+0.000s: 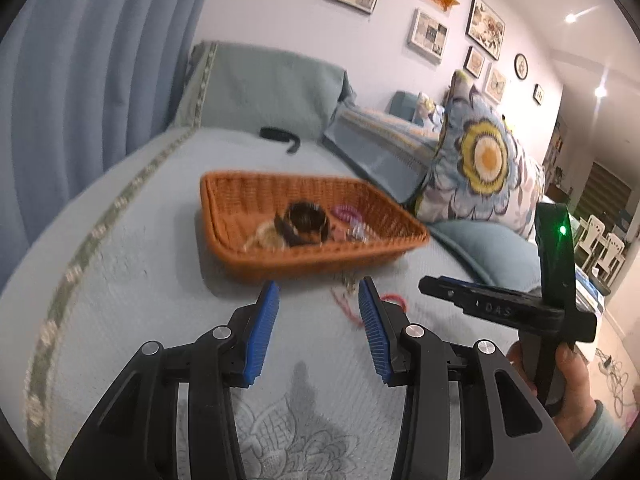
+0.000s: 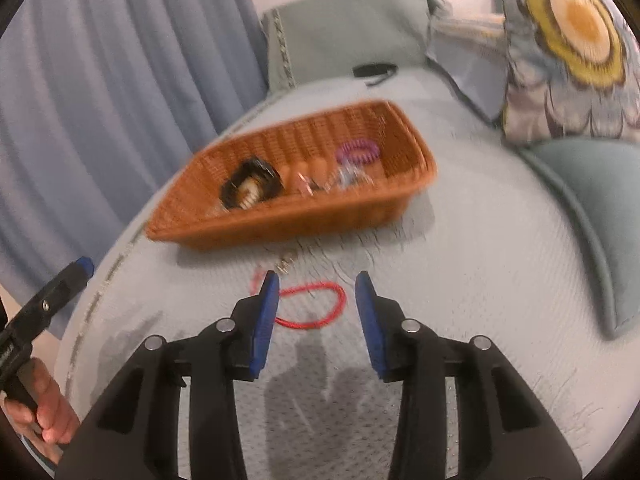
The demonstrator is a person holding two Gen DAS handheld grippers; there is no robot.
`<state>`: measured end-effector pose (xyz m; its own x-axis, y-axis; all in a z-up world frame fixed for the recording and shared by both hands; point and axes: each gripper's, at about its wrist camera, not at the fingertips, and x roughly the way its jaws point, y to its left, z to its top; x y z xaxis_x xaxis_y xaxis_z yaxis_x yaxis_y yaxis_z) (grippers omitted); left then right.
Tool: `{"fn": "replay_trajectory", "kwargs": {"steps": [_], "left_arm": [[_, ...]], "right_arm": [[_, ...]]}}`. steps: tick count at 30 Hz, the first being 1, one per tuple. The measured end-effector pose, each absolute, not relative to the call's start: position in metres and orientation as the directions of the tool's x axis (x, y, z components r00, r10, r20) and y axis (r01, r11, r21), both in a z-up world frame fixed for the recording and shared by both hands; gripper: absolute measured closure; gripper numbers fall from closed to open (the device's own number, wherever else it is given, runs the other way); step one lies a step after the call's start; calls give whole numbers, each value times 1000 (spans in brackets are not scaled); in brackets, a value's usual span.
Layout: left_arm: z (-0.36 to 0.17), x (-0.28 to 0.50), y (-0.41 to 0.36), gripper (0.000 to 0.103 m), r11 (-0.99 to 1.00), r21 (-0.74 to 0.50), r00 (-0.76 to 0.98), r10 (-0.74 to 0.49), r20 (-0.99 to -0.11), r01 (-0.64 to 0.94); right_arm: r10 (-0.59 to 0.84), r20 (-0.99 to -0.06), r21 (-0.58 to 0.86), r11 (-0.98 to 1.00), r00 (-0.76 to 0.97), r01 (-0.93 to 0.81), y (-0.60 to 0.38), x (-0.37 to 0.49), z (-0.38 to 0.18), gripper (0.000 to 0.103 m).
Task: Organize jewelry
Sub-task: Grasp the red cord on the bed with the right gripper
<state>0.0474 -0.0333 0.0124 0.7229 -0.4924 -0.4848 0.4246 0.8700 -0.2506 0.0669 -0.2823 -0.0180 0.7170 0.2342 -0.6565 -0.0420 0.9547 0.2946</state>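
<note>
A red cord bracelet is lying loose on the quilted cover, near side of the orange basket already holding several pieces. The right gripper is hovering over it, jaws apart and empty; the left gripper is likewise standing apart, holding nothing. Collection is evidently in hand; next, descending and pinching the cord.

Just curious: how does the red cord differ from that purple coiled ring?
The red cord lies outside the orange basket, on the bedcover; the purple coiled ring sits inside it. The cord is a thin, wide, loose loop; the ring is a thicker, smaller spiral. Both are closed loops lying untouched.
</note>
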Motion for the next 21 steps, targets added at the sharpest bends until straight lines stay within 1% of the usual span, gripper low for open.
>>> {"fn": "replay_trajectory", "kwargs": {"steps": [2, 5, 12, 15, 17, 19, 21], "left_arm": [[1, 54, -35, 63, 868, -257, 706, -495, -506, 424], [-10, 59, -35, 63, 873, -259, 698, -487, -525, 413], [-20, 61, -38, 63, 875, -267, 691, -484, -537, 405], [-24, 62, -41, 63, 878, -256, 689, -477, -546, 405], [-27, 63, -45, 63, 879, -251, 684, -474, -555, 406], [-29, 63, -48, 63, 879, -247, 681, -472, -559, 408], [-29, 64, -50, 63, 877, -245, 678, -475, -561, 412]], "right_arm": [[238, -662, 292, 955, 711, -47, -279, 72, -25, 69], [223, -682, 260, 964, 696, -54, -271, 79, -33, 69], [190, -701, 221, 974, 687, -44, -265, 84, -39, 71], [176, -726, 211, 977, 665, -28, -265, 92, -43, 71], [181, -744, 203, 978, 643, -40, -261, 95, -47, 88], [133, -761, 147, 989, 635, -31, -255, 95, -48, 97], [114, -763, 125, 992, 636, -29, -253, 92, -47, 99]]}}
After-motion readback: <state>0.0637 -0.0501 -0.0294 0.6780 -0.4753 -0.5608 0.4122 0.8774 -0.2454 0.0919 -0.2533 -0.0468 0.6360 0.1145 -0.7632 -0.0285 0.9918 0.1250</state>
